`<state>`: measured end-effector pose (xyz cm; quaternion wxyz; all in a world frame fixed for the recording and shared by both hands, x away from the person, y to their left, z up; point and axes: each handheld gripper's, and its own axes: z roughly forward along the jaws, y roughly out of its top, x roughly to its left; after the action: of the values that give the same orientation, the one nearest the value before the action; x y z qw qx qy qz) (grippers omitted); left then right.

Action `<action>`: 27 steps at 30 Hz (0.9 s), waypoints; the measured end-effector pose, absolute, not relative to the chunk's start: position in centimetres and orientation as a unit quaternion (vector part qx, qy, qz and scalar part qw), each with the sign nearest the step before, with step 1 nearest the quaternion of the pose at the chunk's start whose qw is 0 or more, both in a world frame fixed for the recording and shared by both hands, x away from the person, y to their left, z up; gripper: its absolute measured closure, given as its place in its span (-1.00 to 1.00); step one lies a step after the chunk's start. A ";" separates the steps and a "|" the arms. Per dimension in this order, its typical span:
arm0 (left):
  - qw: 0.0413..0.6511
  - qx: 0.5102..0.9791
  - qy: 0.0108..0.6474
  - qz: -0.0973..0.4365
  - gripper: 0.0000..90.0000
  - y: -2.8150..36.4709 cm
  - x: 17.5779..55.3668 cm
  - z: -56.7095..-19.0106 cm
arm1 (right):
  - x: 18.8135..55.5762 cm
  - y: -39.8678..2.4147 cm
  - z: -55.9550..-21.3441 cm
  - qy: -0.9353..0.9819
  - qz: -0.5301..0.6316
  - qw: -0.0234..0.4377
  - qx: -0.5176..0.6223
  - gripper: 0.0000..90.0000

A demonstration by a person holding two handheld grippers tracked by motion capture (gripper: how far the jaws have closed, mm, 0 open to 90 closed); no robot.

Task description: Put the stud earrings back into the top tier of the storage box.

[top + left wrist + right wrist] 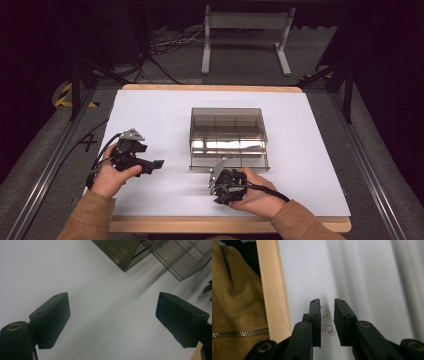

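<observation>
My right gripper (327, 322) points down at the white sheet (150, 120) near the bench's (210, 88) front wooden edge, jaws narrowly apart. Between them lie two small pearl earrings (328, 323) with thin metal hooks, flat on the sheet. One sits close to the left pad; I cannot tell if it touches. The pads do not press on either, so nothing is clamped. In the high view this gripper (220, 175) sits just in front of the smoked clear plastic organizer box (227, 137), near its front left corner, and my hand wraps its body from the right.

My left gripper (112, 315) has jaws wide apart with bare white sheet between them, holding nothing. In the high view it (157, 164) is held at the left of the sheet, well apart from the box, jaws pointing toward the middle. Its own camera shows the box's corner and its dividers at the top right.

No brand, label or writing can be read on the box, the grippers or the sheet. My tan jacket sleeve (234, 302), with a metal zip, shows beside the bench edge.
</observation>
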<state>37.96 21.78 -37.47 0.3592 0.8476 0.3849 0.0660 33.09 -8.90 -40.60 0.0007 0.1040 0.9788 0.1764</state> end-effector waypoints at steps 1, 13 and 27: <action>0.359 0.848 0.385 0.066 -0.71 21.8 38.0 -37.5 | 33.1 -8.9 -40.7 0.979 0.175 0.000 0.104 0.69; 0.359 0.847 0.385 0.066 -0.71 21.8 37.9 -37.4 | 33.3 -8.7 -41.4 0.980 0.162 -0.010 0.114 0.71; 0.359 0.848 0.385 0.064 -0.71 21.8 38.0 -37.5 | 33.1 -8.5 -41.6 0.983 0.152 -0.001 0.101 0.86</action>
<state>37.98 21.76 -37.48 0.3591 0.8478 0.3850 0.0642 33.11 -8.50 -41.59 -0.0014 0.1012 0.9832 0.1519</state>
